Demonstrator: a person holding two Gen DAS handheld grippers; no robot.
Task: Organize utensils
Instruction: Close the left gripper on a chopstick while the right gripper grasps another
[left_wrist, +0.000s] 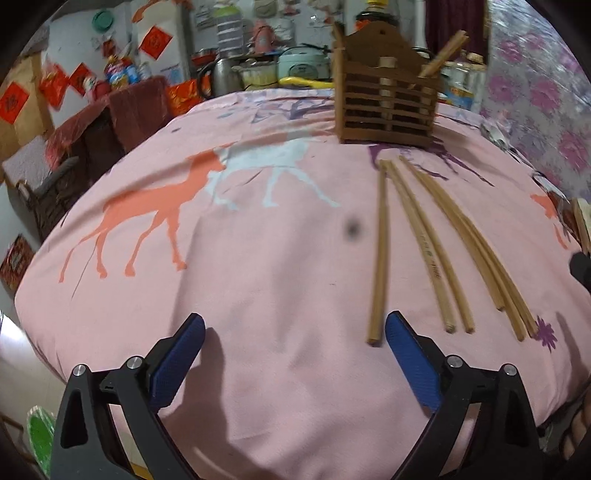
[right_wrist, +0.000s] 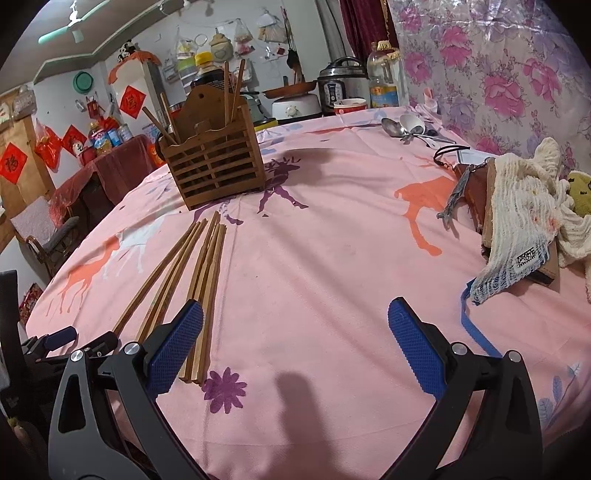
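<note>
Several wooden chopsticks (left_wrist: 436, 243) lie loose on the pink deer-print tablecloth (left_wrist: 258, 258), fanned out in front of a slatted wooden utensil holder (left_wrist: 388, 107) that has a few chopsticks standing in it. My left gripper (left_wrist: 295, 325) is open and empty, low over the cloth, its right finger just beside the nearest chopstick's end. In the right wrist view the same chopsticks (right_wrist: 195, 280) lie at the left, the holder (right_wrist: 216, 162) behind them. My right gripper (right_wrist: 295, 314) is open and empty, its left finger over the chopstick ends.
Metal and white spoons (right_wrist: 406, 127) lie at the table's far right. A cream cloth over a brown case (right_wrist: 524, 221) sits at the right edge. Cookers, bottles and a bowl (right_wrist: 349, 105) stand behind the table. The left gripper's tip (right_wrist: 59, 338) shows at the lower left.
</note>
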